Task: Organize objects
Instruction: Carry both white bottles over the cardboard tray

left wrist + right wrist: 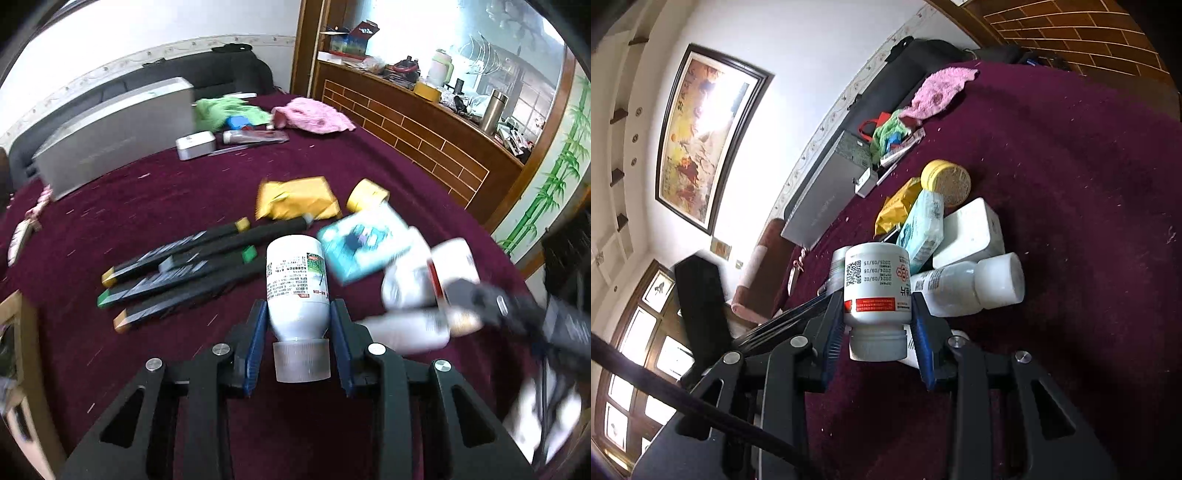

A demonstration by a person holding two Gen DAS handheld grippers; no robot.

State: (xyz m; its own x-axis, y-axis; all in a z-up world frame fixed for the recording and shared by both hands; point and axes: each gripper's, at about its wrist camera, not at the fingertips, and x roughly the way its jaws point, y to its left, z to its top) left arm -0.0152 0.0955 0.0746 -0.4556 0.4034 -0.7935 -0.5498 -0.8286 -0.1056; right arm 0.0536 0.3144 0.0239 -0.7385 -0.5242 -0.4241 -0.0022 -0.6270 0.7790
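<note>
The left gripper [298, 325] holds a white bottle with a clear ribbed cap [297, 284]. Its jaws are closed part-way on the bottle's shoulder, blue pads against both sides, with the cap pointing back toward the camera.

The right gripper [877, 325] holds a white pill bottle with a red label band [877, 284]. Its jaws are closed part-way on the lower body, cap toward the camera, printed text upside down.

Both bottles are carried above a desk covered in maroon cloth [155, 192].

Left wrist view:
- At 9 o'clock of the held bottle, three black knives [177, 273] with coloured ends lie side by side on the cloth.
- At 12 o'clock lies a yellow packet [295, 199]; just beside it, toward 1 o'clock, a yellow roll of tape [365, 195].
- At 3 o'clock, a teal packet [364, 243] rests on a pile of white containers; this area is blurred.
- Far across the desk, at 10 o'clock, stands a grey box [114, 133], with a small white tin [195, 144], a green cloth [225, 110] and a pink cloth [314, 114] to its right.

Right wrist view:
- A white bottle lying on its side [964, 282] is at 3 o'clock of the held bottle.
- A white box [971, 232] touches it at 1 o'clock.
</note>
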